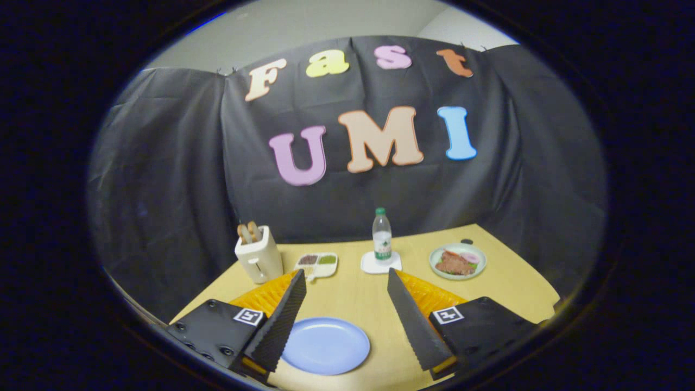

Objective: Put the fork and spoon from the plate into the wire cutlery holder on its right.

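Glossy plate [326,346], matt wooden table [358,296]

Soft, even light falls from above, leaving the bench [358,298] bright and the cloth wall dim. Fisheye bending curves the edges; far things look slightly soft, perhaps unfocused.

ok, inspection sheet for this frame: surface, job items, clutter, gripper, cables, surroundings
Surface: light wooden table, in a booth.
Job's things: blue plate between the fingers, nothing on it; fork, spoon and wire holder: nothing seen.
Clutter: toaster with bread in it, divided dish, water bottle on a white coaster, plate of food, all beyond the fingers.
Grippers: gripper open, holding nothing, above the table.
Cables: nothing seen.
Surroundings: black cloth wall, pale wall above it.
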### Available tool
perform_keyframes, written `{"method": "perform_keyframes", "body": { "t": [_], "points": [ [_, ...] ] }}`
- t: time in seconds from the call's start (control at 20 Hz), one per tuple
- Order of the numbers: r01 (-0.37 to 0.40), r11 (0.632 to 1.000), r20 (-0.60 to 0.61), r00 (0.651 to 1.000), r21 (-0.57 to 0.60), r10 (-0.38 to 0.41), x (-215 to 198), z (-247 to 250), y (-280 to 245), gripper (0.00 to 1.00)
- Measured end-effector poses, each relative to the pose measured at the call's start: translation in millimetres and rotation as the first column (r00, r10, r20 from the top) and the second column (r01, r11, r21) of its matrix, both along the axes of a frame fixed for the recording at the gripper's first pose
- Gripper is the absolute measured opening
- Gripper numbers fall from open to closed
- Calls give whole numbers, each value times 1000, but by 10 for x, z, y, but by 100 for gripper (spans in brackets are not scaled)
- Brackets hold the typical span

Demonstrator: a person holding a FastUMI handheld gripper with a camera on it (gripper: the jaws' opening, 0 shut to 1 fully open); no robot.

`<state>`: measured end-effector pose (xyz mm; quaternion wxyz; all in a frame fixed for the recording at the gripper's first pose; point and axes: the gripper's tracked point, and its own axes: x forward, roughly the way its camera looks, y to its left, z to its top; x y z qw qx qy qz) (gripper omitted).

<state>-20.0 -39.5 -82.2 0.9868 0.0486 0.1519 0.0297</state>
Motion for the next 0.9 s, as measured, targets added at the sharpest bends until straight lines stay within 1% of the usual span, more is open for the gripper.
{"method": "perform_keyframes", "body": {
  "t": [0.1, 0.2, 0.45, 0.6, 0.7, 0.8, 0.9],
  "points": [
    [32, 999, 91, 995, -12, -31, -11, 166, -49, 99],
    [44, 999, 126, 991, -21, -41, -58, 234, -50, 99],
    [38, 998, 153, 988, -58, -29, -56, 328, -7, 99],
    [36, 993, 171, 985, -113, -17, -46, 347, 12, 99],
    [22, 992, 175, 985, -121, -1, -36, 350, 102, 99],
    [25, 989, 178, 984, -146, 1, -5, 354, 92, 99],
    [30, 989, 190, 982, -148, -1, 25, 392, 108, 99]
  ]
}}
